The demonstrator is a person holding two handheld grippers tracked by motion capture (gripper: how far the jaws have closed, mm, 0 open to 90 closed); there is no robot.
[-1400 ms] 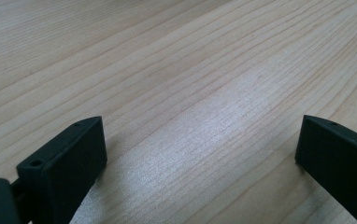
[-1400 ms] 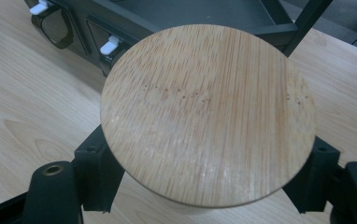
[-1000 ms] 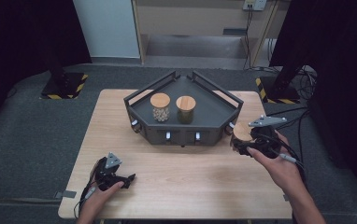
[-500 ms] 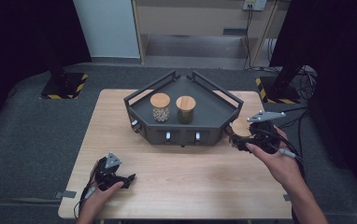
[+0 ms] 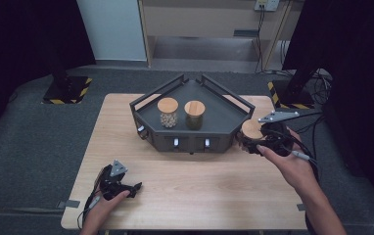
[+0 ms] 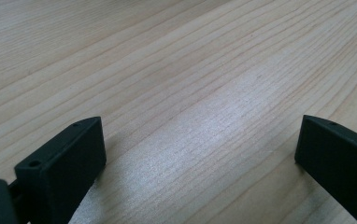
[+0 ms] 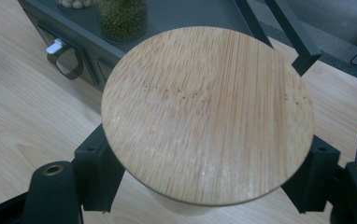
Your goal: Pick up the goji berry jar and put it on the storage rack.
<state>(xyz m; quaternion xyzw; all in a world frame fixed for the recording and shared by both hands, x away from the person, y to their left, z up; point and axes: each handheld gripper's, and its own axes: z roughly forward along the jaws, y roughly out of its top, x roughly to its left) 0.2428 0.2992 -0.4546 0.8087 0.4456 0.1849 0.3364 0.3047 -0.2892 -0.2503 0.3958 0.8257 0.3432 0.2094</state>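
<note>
A jar with a round wooden lid (image 7: 207, 112) sits between the jaws of my right gripper (image 7: 204, 186), which is shut on its body just under the lid. In the high view this jar (image 5: 250, 129) and my right gripper (image 5: 251, 141) are at the right front corner of a dark angular tray (image 5: 190, 142). On the tray stand a jar of pale beans (image 5: 168, 112) and a jar of green beans (image 5: 194, 114), both with wooden lids. My left gripper (image 5: 132, 188) rests on the table at the near left, jaws wide open on bare wood (image 6: 200, 158).
The wooden table (image 5: 214, 191) has free room across its middle and near edge. The tray's raised rail (image 7: 289, 32) runs close behind the held jar. Cables (image 5: 312, 127) trail off the table's right side. Grey floor surrounds the table.
My right gripper has shifted a little left and away with the jar, closer to the tray's corner. The left gripper has stayed put.
</note>
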